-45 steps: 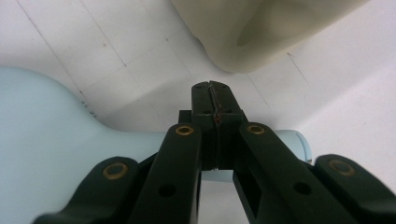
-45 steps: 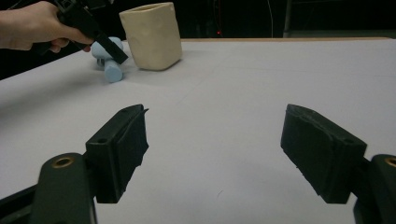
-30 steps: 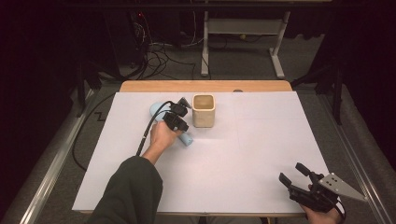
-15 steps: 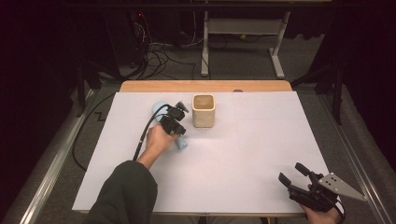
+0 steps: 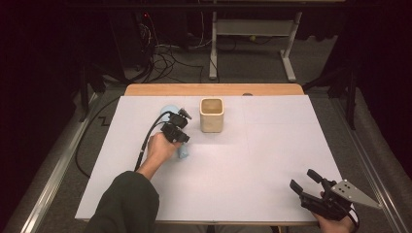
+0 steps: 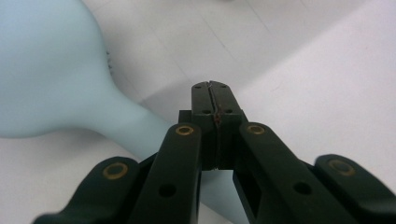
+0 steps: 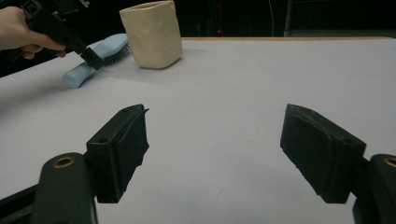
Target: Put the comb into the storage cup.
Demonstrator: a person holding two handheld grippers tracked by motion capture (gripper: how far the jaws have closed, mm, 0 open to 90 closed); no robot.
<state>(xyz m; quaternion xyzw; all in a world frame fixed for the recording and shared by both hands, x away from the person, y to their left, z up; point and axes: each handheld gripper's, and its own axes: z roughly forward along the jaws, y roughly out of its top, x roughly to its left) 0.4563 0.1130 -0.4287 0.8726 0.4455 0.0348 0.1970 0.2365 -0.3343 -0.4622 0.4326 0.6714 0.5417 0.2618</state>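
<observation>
A light blue hairbrush [image 5: 184, 154] lies on the white table cover, its round head [image 6: 46, 70] toward the far left and its handle running under my left gripper. My left gripper [image 5: 182, 138] hovers just above the handle with its jaws shut against each other and nothing between them [image 6: 215, 95]. A beige cup [image 5: 212, 115] stands upright just right of the brush. My right gripper [image 5: 305, 180] rests near the front right corner, open and empty [image 7: 215, 154]. From there I see the brush [image 7: 79, 74], the cup [image 7: 152, 32] and the left gripper [image 7: 91, 58] far off.
White paper [image 5: 272, 145] covers the table, with a wooden strip [image 5: 214, 90] along the far edge. A black cable [image 5: 148, 141] trails from the left gripper off the table's left side. A metal rail [image 5: 53, 174] runs along the left.
The left hand and its gripper have shifted slightly left and toward the near edge, staying over the brush. The right gripper has not moved.
</observation>
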